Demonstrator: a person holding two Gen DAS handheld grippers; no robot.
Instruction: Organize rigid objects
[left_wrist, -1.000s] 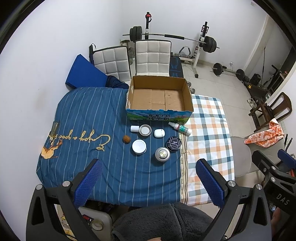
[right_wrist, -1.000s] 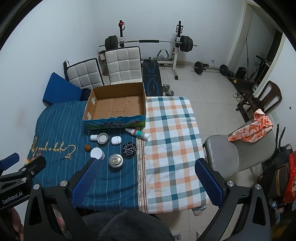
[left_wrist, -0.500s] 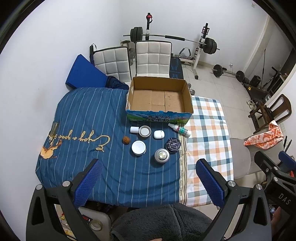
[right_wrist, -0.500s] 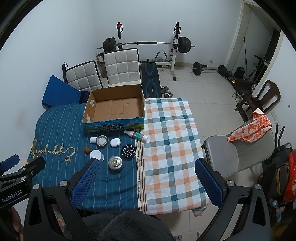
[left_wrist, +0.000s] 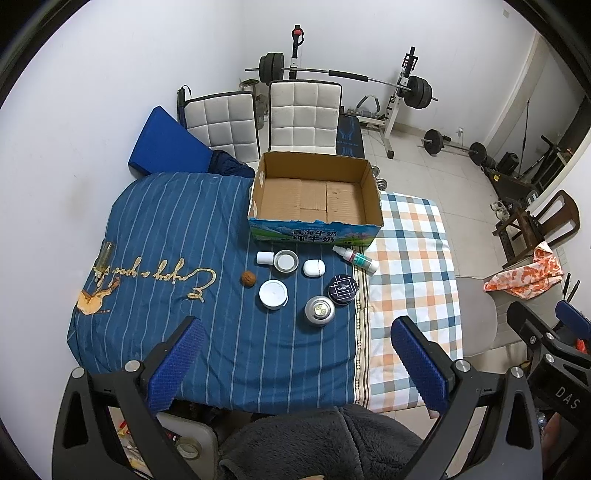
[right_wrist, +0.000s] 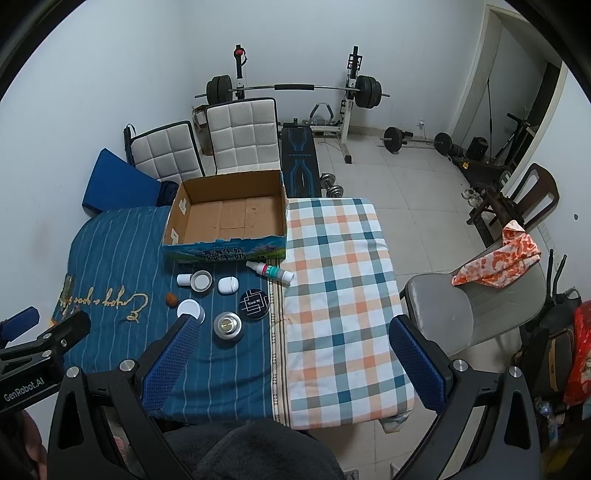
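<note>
Left tongs (left_wrist: 295, 354) — spread wide and holding nothing, high above the near edge of the bench (left_wrist: 155, 236), which is draped in a blue striped cloth on the left and a checked cloth (right_wrist: 332, 295) on the right. On the striped cloth, left to right: a walnut (left_wrist: 248, 278); a small white bottle (left_wrist: 264, 257) lying on its side, touching an open round tin (left_wrist: 286, 260); a white-lidded jar (left_wrist: 273, 294) nearer the camera; a white case (left_wrist: 314, 268); a silver round container (left_wrist: 320, 310); a black round tin (left_wrist: 342, 289) just beside it; and a spray bottle (left_wrist: 355, 259) lying across the seam between the two cloths. Behind the whole group stands an open, empty cardboard box (left_wrist: 316, 199), its printed front wall facing the objects. Right tongs (right_wrist: 293, 356) — likewise spread and holding nothing, above the near edge of the bench, their left finger (right_wrist: 171, 363) overlapping the white-lidded jar in the right wrist view.
</note>
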